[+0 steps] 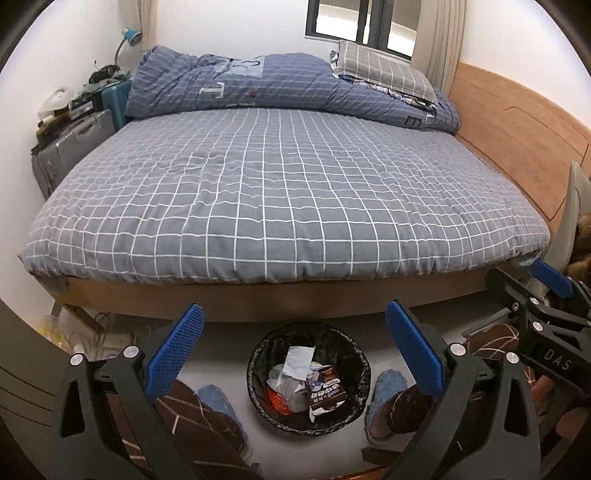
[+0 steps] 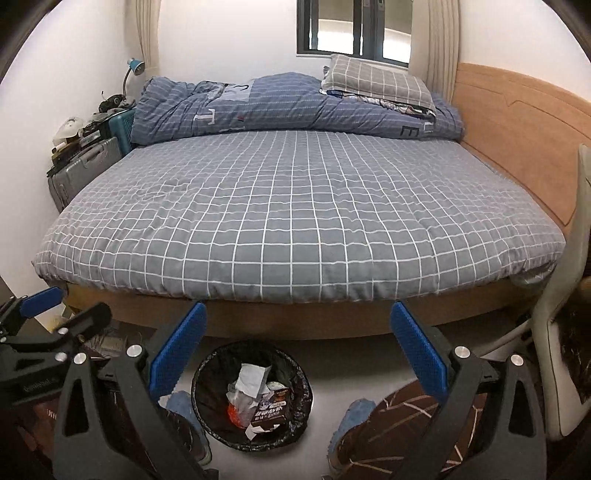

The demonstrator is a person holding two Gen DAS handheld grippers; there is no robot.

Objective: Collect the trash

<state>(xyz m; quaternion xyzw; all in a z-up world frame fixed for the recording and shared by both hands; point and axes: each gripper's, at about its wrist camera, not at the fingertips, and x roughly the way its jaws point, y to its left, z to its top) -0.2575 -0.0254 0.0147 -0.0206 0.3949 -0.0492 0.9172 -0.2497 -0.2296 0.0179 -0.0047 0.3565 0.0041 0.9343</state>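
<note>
Bed (image 1: 280, 192) fills most of both views, its grey checked sheet smooth and bare, with a blue quilt (image 1: 288, 85) bunched along the far side and a checked pillow (image 1: 384, 68) on top of it below the window (image 1: 364, 22). Headboard (image 1: 517, 136) of brown wood runs along the right. Suitcases (image 1: 70, 147) stand by the left wall, cluttered on top, with a blue lamp (image 1: 129, 38) behind.

On the pale floor just before the bed's near edge sits the bin (image 1: 308, 376), round and lined with a black bag. The trash (image 1: 306, 380) lies inside it: crumpled white paper, a brown carton and something orange (the rest is too jumbled to tell).

The person's knees and blue slippers flank the bin on either side.

The left gripper (image 1: 295, 343) hangs above the bin with its blue pads spread wide and nothing between them. The right gripper (image 2: 299, 343) is likewise wide apart and empty, beside the left one.
</note>
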